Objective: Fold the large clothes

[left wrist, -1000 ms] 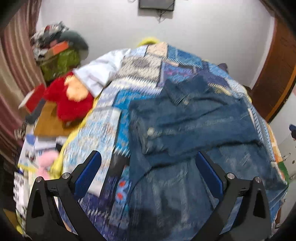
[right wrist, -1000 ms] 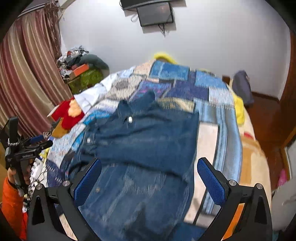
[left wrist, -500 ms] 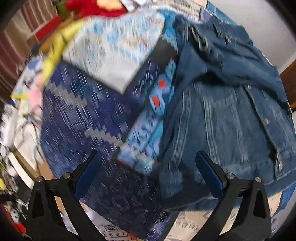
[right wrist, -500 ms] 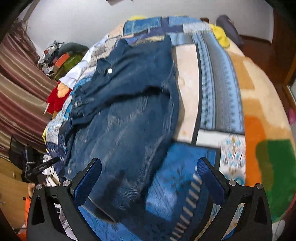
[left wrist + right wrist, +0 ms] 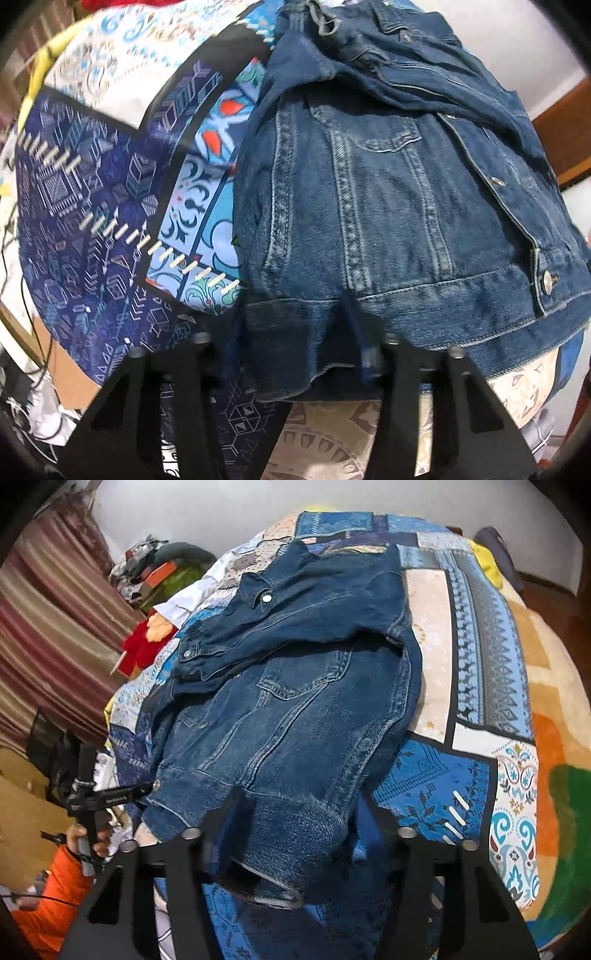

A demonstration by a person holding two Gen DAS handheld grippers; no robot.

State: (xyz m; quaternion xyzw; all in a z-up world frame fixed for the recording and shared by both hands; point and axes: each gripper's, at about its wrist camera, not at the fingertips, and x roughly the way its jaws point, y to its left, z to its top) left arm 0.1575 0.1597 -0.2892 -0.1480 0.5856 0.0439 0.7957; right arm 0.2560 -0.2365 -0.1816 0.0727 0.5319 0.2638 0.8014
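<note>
bed (image 5: pixel 476 657) with patchwork quilt (image 5: pixel 92 206). denim jacket (image 5: pixel 295 701) lies across it, sleeve folded over the chest, hem at the near edge. left tongs (image 5: pixel 295 354) pinching the hem's left corner, right tongs (image 5: pixel 295 834) look clamped on the hem's right corner, blurry there.

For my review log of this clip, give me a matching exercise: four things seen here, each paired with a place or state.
Things:
1. jacket
2. left gripper
3. right gripper
4. red toy

Places or states:
A. at the jacket's hem corner nearest the orange blanket
B. beside the bed, near the curtain
C. spread on the quilt, sleeves folded across
D. at the hem corner over the dark blue patch

Pairs: 1-C, 2-D, 3-A, 4-B
</note>
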